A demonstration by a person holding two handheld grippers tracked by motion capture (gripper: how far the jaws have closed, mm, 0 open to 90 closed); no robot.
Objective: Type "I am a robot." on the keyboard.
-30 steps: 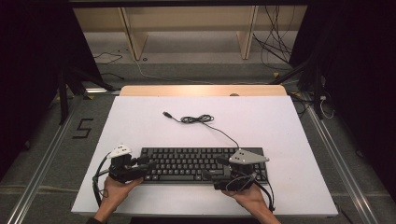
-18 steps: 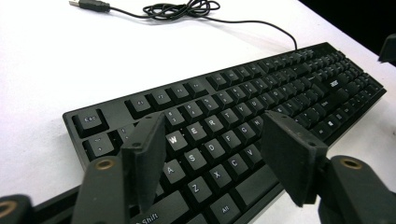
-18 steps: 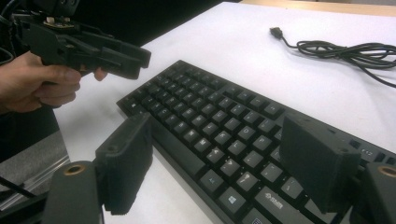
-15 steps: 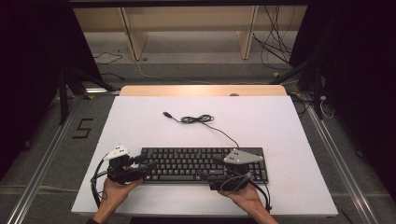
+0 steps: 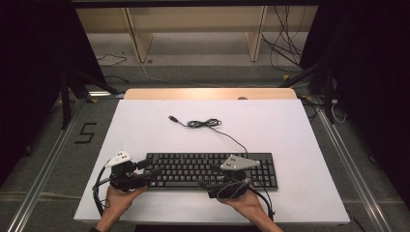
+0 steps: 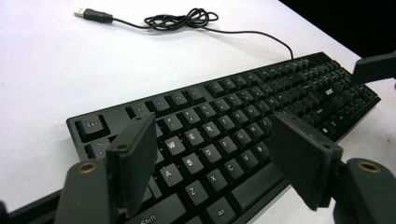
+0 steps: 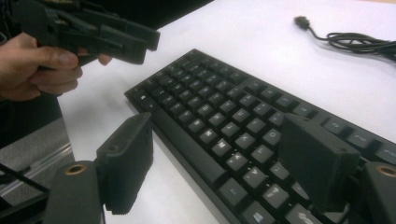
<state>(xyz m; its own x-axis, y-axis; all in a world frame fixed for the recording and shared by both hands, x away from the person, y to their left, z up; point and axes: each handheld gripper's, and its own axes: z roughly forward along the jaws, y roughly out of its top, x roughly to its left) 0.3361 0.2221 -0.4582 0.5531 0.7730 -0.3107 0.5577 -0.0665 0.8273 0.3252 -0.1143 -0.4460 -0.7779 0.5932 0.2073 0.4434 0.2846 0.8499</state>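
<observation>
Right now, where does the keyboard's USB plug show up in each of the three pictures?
High view: the USB plug lies on the white table, above the keyboard, left of centre.
Left gripper view: top left.
Right gripper view: top right.
Shared landmark: the coiled cable beside it.

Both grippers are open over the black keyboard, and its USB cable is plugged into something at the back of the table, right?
Not quite. The left gripper and the right gripper are open over the keyboard, but the cable is not plugged in: the high view shows its USB plug lying loose on the white table, with slack bunched behind the keyboard.
</observation>
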